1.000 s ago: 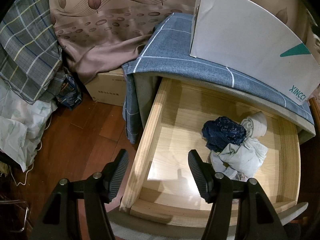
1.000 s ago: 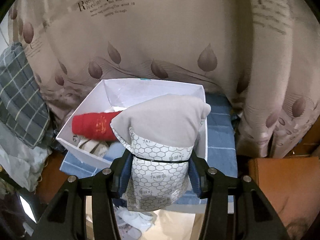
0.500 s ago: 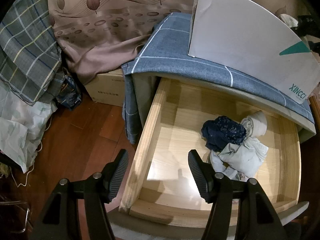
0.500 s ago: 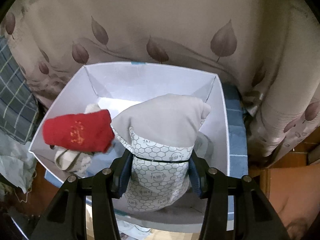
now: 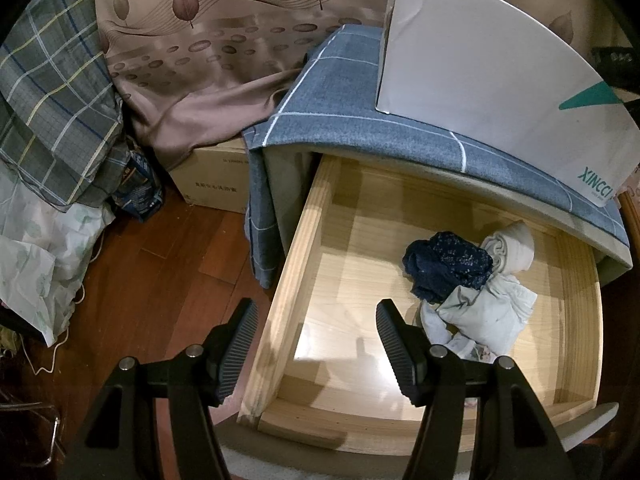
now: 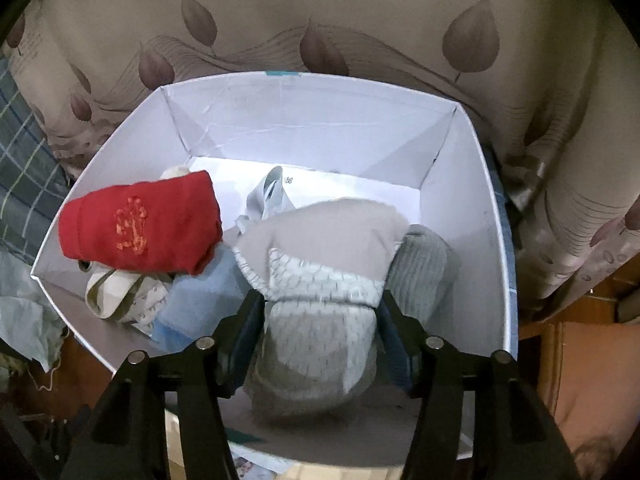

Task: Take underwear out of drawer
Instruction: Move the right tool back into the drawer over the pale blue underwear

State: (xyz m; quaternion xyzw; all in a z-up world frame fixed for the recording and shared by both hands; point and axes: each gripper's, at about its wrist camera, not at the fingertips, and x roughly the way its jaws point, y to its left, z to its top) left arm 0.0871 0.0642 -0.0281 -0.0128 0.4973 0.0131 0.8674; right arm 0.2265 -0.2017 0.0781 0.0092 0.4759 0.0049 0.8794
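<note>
The wooden drawer (image 5: 296,248) stands open. In its right half lie a dark blue underwear (image 5: 448,268), a rolled white piece (image 5: 512,248) and crumpled pale pieces (image 5: 484,316). My left gripper (image 5: 312,344) is open and empty above the drawer's front left corner. My right gripper (image 6: 320,332) is shut on a grey underwear with a honeycomb print (image 6: 320,280), held low inside the white box (image 6: 320,120). The box holds a red rolled piece (image 6: 140,228), a light blue piece (image 6: 200,300) and a grey ribbed piece (image 6: 420,276).
The white box (image 5: 500,80) stands on the blue-grey checked cloth (image 5: 340,120) over the cabinet. A leaf-print curtain (image 6: 320,20) hangs behind. A cardboard box (image 5: 216,184) and plaid bedding (image 5: 52,100) lie left on the wooden floor (image 5: 152,280).
My right gripper has moved forward and down into the white box with the grey underwear still in it. The left gripper has stayed almost still.
</note>
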